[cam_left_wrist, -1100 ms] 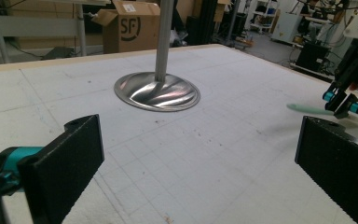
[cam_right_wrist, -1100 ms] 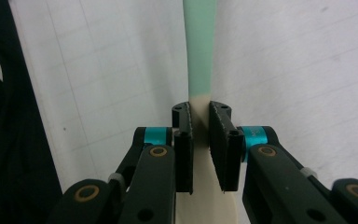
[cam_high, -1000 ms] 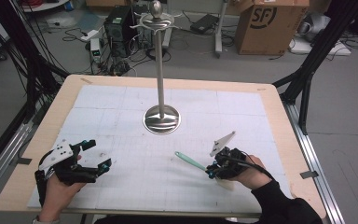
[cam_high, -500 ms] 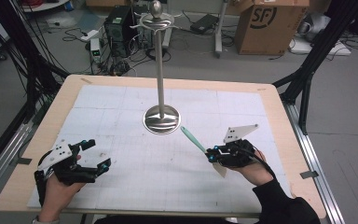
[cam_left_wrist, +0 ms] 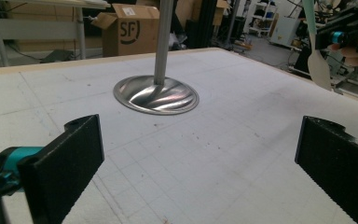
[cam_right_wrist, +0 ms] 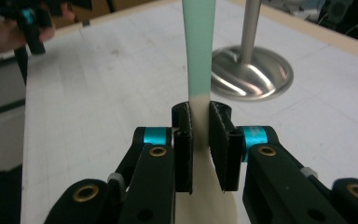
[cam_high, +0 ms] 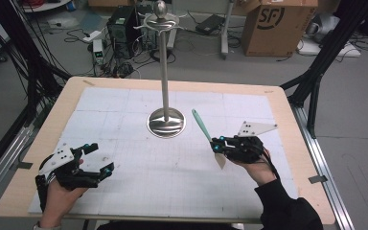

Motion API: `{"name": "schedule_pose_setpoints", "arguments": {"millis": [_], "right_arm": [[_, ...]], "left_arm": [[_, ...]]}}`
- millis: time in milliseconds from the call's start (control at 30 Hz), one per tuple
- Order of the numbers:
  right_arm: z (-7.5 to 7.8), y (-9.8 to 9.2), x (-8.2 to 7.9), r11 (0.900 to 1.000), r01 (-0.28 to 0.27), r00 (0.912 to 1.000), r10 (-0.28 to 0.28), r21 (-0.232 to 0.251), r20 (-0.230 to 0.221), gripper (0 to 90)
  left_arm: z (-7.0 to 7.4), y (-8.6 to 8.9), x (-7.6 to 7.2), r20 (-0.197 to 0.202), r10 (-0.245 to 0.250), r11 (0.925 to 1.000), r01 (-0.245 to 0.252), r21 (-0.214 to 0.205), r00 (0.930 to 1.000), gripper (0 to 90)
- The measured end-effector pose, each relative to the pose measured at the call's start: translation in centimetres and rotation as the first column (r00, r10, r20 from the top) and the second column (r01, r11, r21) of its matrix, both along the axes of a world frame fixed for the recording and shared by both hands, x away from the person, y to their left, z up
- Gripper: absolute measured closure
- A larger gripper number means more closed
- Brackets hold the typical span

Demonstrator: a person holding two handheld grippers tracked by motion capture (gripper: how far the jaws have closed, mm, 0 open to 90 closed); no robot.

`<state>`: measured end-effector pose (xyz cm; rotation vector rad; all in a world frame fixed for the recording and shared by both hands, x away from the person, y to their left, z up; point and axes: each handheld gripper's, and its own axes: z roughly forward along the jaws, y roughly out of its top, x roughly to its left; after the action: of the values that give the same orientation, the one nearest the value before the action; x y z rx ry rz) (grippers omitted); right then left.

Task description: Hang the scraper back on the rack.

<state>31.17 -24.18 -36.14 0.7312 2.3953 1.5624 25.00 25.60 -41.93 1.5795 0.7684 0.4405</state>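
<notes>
A spatula (cam_high: 201,123) with a mint-green handle and a cream blade is clamped in my right gripper (cam_high: 219,145), right of the table's middle. The right gripper view shows the pads pressed on the spatula (cam_right_wrist: 200,51) at the neck of its blade, inside the right gripper (cam_right_wrist: 200,135); the handle points away toward the steel stand (cam_right_wrist: 253,70). That stand (cam_high: 166,123) has a round base, a tall pole and hooks at its top. My left gripper (cam_high: 99,157) rests at the front left, open. Nothing lies between the jaws of the left gripper (cam_left_wrist: 200,172).
A white gridded mat (cam_high: 139,177) covers the wooden table (cam_high: 287,120). On the floor behind the table stand a cardboard box (cam_high: 278,24), a computer case (cam_high: 122,26) and loose cables. Black frame legs flank both sides.
My right gripper has risen and drifted right with the spatula. The spatula swung from lying low with its handle pointing left to its handle pointing away, toward the stand. My left gripper kept still.
</notes>
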Motion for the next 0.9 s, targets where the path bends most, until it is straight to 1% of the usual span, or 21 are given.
{"name": "schedule_pose_setpoints", "arguments": {"millis": [33, 67, 200, 267, 333, 400, 500, 567, 667, 867, 900], "right_arm": [[0.0, 0.0, 0.0, 1.0, 0.0, 1.0, 0.0, 0.0, 0.0, 80.3], [0.1, 0.0, 0.3, 0.9991, -0.004, 1.0, 0.004, 0.042, 0.004, 80.2], [0.6, 0.2, 0.9, 0.9961, 0.002, 0.9999, 0.0, 0.088, -0.015, 80.2], [0.8, 0.3, 1.0, 0.9954, 0.003, 1.0, -0.002, 0.095, -0.009, 80.3], [1.2, 0.7, 1.2, 0.9945, -0.005, 0.9997, 0.002, 0.105, 0.026, 80.3], [1.5, 0.9, 1.4, 0.9939, -0.004, 0.9992, 0.0, 0.11, 0.039, 80.3], [1.9, 1.1, 1.7, 0.9939, -0.003, 0.999, -0.002, 0.11, 0.045, 80.3], [2.3, 1.3, 2.1, 0.9934, -0.006, 0.9982, -0.001, 0.115, 0.06, 80.3], [2.9, 1.5, 2.5, 0.993, -0.007, 0.9977, -0.001, 0.118, 0.068, 80.3], [3.8, 1.7, 3.2, 0.9905, -0.008, 0.9967, -0.003, 0.137, 0.081, 80.3], [4.1, 1.7, 3.4, 0.9897, -0.009, 0.9958, -0.004, 0.143, 0.091, 80.4]], "left_arm": [[0.0, 0.0, 0.0, -0.001, 0.0, 1.0, 0.0, -0.003, 1.0, 1.7], [0.0, 0.0, 0.0, 0.0, 0.0, 1.0, 0.0, -0.002, 1.0, 1.7], [0.0, 0.0, 0.0, -0.001, 0.0, 1.0, 0.0, -0.003, 1.0, 1.7], [0.0, 0.0, 0.0, 0.0, 0.0, 1.0, 0.0, -0.001, 1.0, 1.7], [0.0, -0.1, 0.0, 0.001, -0.003, 1.0, 0.003, -0.001, 1.0, 1.7], [0.0, -0.1, 0.0, 0.002, -0.002, 1.0, 0.003, -0.001, 1.0, 1.7], [0.0, -0.1, 0.0, 0.004, -0.002, 1.0, 0.002, 0.0, 1.0, 1.7], [0.0, -0.1, 0.0, 0.003, -0.003, 1.0, 0.003, 0.001, 1.0, 1.7], [0.0, -0.1, 0.0, 0.006, -0.004, 1.0, 0.004, -0.002, 1.0, 1.7], [0.1, -0.1, -0.1, 0.005, -0.004, 1.0, 0.004, -0.004, 1.0, 1.7], [0.1, -0.1, -0.1, 0.005, -0.005, 1.0, 0.005, -0.004, 1.0, 1.7]]}}
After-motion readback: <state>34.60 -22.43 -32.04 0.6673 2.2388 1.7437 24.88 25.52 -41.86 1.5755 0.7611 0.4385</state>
